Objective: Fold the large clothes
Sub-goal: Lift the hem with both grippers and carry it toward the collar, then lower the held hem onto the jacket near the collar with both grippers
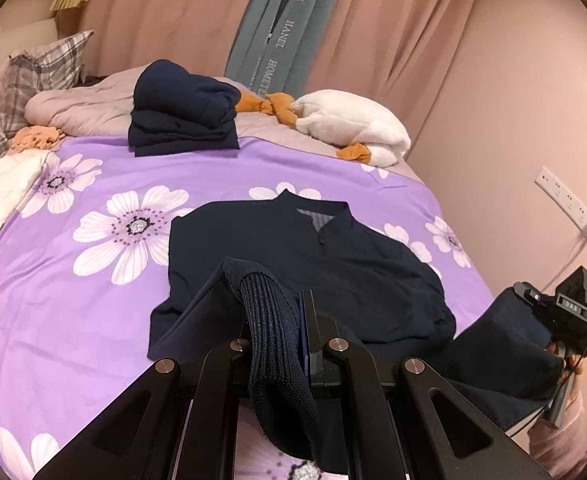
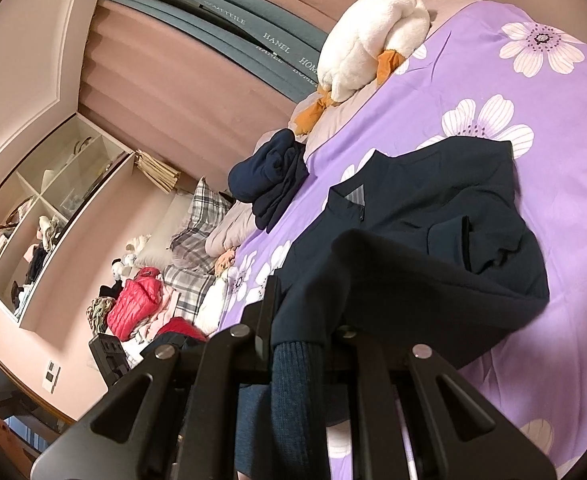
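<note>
A navy jacket (image 1: 333,256) lies collar-up and away from me on the purple flowered sheet (image 1: 93,292). Its lower part is lifted off the bed. My left gripper (image 1: 281,312) is shut on the jacket's ribbed hem (image 1: 269,328), which drapes down between the fingers. At the far right of the left wrist view, the right gripper (image 1: 565,320) holds another raised corner of the same jacket. In the right wrist view the jacket (image 2: 433,208) spreads ahead, and my right gripper (image 2: 305,320) is shut on ribbed hem (image 2: 297,392); cloth hides its fingertips.
A stack of folded navy clothes (image 1: 181,116) sits at the far side of the bed beside a white plush goose (image 1: 353,124). Plaid pillows (image 1: 33,76) and a white cloth (image 1: 1,192) lie at the left. A pink wall with a socket strip (image 1: 565,200) runs close on the right.
</note>
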The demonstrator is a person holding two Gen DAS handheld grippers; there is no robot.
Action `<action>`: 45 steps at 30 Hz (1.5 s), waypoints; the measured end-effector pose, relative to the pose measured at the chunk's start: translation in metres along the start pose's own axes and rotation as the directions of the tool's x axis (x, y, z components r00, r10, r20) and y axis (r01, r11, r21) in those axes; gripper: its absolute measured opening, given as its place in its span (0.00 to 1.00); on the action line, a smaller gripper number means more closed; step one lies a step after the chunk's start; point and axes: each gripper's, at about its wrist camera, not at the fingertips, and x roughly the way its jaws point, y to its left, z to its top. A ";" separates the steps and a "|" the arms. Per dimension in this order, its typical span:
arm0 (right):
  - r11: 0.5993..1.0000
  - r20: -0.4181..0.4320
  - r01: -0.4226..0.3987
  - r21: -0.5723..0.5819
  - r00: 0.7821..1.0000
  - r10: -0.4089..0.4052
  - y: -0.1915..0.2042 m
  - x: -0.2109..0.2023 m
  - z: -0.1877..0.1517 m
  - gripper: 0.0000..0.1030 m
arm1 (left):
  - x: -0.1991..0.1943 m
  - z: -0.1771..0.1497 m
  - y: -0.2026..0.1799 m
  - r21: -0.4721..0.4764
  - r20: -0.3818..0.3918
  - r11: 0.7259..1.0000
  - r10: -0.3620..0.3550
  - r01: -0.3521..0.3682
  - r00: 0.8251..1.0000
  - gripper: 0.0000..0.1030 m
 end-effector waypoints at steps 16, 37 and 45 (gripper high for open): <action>0.997 0.020 0.053 0.050 0.998 -0.054 -0.020 0.022 0.027 0.12 | 0.033 0.020 0.021 -0.043 -0.008 0.997 0.060 -0.060 0.998 0.05; 0.989 0.025 0.129 0.065 0.991 -0.131 -0.040 0.051 0.049 0.13 | 0.064 0.037 0.044 -0.074 -0.024 0.991 0.112 -0.113 0.993 0.05; 0.983 0.024 0.170 0.064 0.985 -0.172 -0.050 0.059 0.056 0.13 | 0.081 0.042 0.051 -0.071 -0.038 0.989 0.128 -0.131 0.991 0.05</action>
